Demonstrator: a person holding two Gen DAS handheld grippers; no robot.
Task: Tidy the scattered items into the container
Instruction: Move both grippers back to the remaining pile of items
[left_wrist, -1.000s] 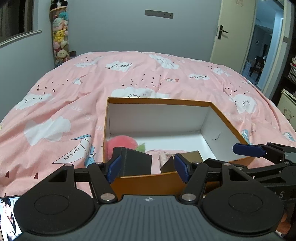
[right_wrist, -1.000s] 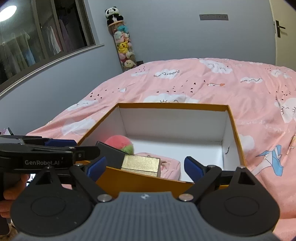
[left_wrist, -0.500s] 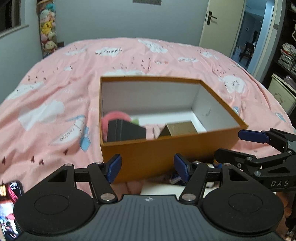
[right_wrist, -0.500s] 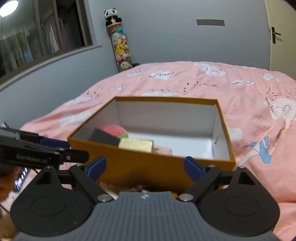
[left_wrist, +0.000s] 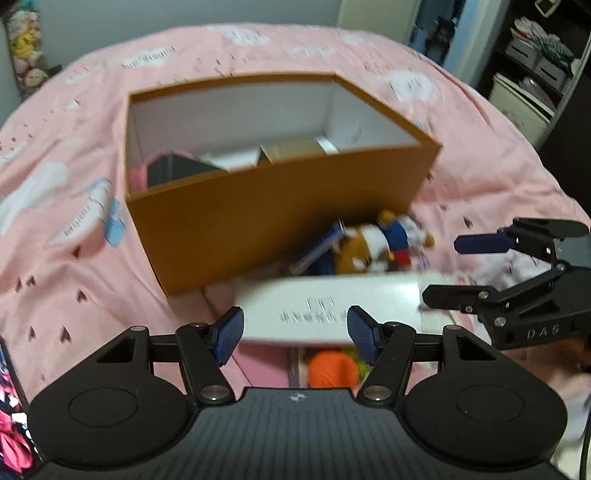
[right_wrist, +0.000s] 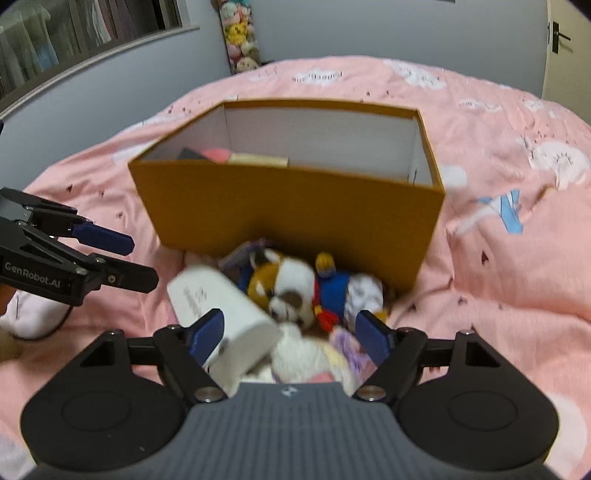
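Starting at my left, the left tongs (left_wrist: 295, 334) hang released, blue pads spread apart with nothing clamped, tilted down over the pink bed (left_wrist: 74, 266). Just past their tips lies a long white box (left_wrist: 332, 302) with blurred print on it, flat on the cover and touching neither pad as far as I can see; below it an orange ball (left_wrist: 330, 371) peeks out. Beyond that stands the orange container (left_wrist: 280, 218), open-topped, white inside, already holding a black box (left_wrist: 173, 170), a gold box (left_wrist: 291, 149) and something pink at its left wall. Against the container's near wall is the heap of scattered things: a brown-and-white plush (right_wrist: 284, 288), a small figure in blue and red (right_wrist: 332, 291) just right of it, and a blue-edged flat item I cannot identify through the blur. Moving right, the right tongs (right_wrist: 291, 336) point down at that heap, and their jaws are closing; the end of the white box sits just inside the left pad and pale soft toys (right_wrist: 314, 360) lie between the pads, but nothing is pressed yet. Both tongs are apart from the container.
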